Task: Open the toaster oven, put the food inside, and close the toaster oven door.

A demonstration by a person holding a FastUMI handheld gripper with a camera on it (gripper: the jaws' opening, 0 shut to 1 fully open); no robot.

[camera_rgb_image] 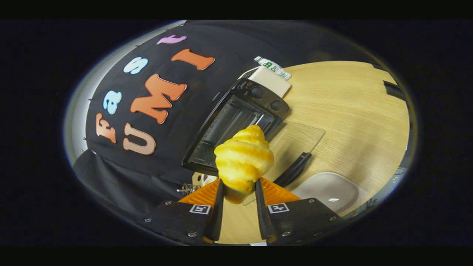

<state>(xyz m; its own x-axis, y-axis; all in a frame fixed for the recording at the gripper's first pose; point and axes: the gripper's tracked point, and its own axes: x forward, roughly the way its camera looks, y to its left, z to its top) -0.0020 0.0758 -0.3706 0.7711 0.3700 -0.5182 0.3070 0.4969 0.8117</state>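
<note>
My gripper [239, 192] holds a croissant [244, 160] by its lower end, both fingers pressing its flanks, the bulk of the pastry standing up ahead of the fingertips. I judge it light, soft and easily crushed; the glazed crust may be a little slick, so a moderate squeeze low on the body, as now, seems right, and any harder would likely dent it.

Beyond the croissant sits the toaster oven [236, 118], its cavity exposed and the glass door [295, 142] folded down flat towards me, the dark door handle [293, 169] just ahead of my right finger. The control knobs [264, 96] lie at the oven's far right end.

Obstructions: the lowered door and its handle lie between me and the cavity, so I judge the croissant must pass above them. A pale plate [329, 190] rests on the wooden table [354, 111] near my right finger. A white box [271, 79] stands just beside the oven, beyond the knobs.
</note>
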